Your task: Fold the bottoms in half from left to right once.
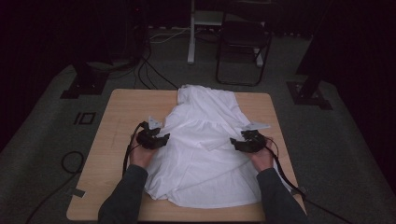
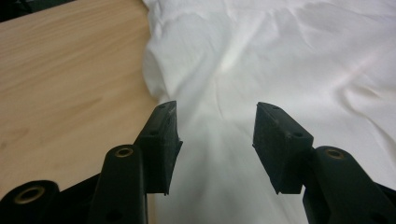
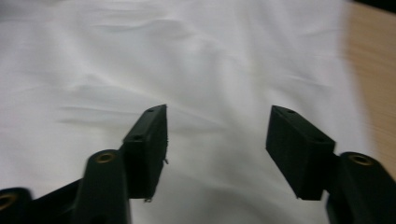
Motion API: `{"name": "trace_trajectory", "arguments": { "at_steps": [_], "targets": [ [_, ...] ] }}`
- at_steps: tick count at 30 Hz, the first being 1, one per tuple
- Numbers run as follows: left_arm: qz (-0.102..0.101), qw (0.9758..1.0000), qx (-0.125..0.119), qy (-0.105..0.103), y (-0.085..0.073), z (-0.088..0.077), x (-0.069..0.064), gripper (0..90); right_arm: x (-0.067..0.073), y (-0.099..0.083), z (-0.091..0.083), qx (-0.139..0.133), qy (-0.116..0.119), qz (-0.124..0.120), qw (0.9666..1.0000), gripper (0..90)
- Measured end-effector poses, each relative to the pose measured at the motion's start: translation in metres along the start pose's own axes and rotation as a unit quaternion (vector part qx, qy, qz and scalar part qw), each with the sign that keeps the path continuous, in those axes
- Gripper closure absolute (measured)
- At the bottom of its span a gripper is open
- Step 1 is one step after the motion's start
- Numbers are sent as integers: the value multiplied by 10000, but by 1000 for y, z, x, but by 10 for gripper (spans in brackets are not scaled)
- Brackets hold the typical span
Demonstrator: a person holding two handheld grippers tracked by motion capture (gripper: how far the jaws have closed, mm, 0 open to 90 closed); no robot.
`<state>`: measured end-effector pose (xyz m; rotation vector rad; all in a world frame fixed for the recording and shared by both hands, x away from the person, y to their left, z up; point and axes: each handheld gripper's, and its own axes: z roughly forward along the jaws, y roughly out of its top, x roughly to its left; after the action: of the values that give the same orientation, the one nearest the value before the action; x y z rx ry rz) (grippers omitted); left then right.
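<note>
White garment [image 1: 205, 149] lies flat on the table [image 1: 116, 116]; your left gripper [image 2: 217, 135] at 9 o'clock and right gripper [image 3: 217, 149] at 3 hover wide, empty, flanking it for a fold.

The garment [image 1: 201, 149] lay spread along the middle of the tabletop [image 1: 116, 116]; the left gripper [image 1: 164, 138] stood at its left edge, the right gripper [image 1: 233, 143] at its right.

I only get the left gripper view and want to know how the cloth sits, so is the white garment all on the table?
Observer: No. In the high view the garment's far end hangs over the table's far edge.
Operator: Where's the other tool?
Observer: The right tool is at the garment's right side.
Operator: Is it gripping?
Observer: No, the right tool's jaws are apart over the cloth, nothing between them.
</note>
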<state>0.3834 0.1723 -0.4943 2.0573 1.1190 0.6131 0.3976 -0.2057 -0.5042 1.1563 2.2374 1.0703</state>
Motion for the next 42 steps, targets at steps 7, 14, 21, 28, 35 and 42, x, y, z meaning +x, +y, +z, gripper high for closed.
{"name": "trace_trajectory", "arguments": {
  "at_steps": [7, 14, 21, 28, 35, 42],
  "targets": [
    [-57, 9998, 158, -81, -46, -27, -6, 474, 40, 10, 36, 66, 648, -62, 9979, 214],
    [-322, 9979, 512, -251, -91, -36, -12, 466, 48, 5, 66, 607, 596, -296, 9959, 608],
    [-255, 9971, 587, -408, -112, -42, -23, 532, 22, -22, 5, 129, 704, -125, 9974, 871],
    [-196, 9959, 392, -792, -110, -57, -29, 886, -5, -79, -89, -308, 650, -190, 9972, 871],
    [-120, 9972, 158, -719, -114, -91, -38, 889, -30, -151, -164, -471, 166, 163, 9986, 877],
    [-110, 9972, 470, -575, -128, -83, -41, 885, -48, -213, -182, -53, -256, 789, 9965, 880]
  ]
}}
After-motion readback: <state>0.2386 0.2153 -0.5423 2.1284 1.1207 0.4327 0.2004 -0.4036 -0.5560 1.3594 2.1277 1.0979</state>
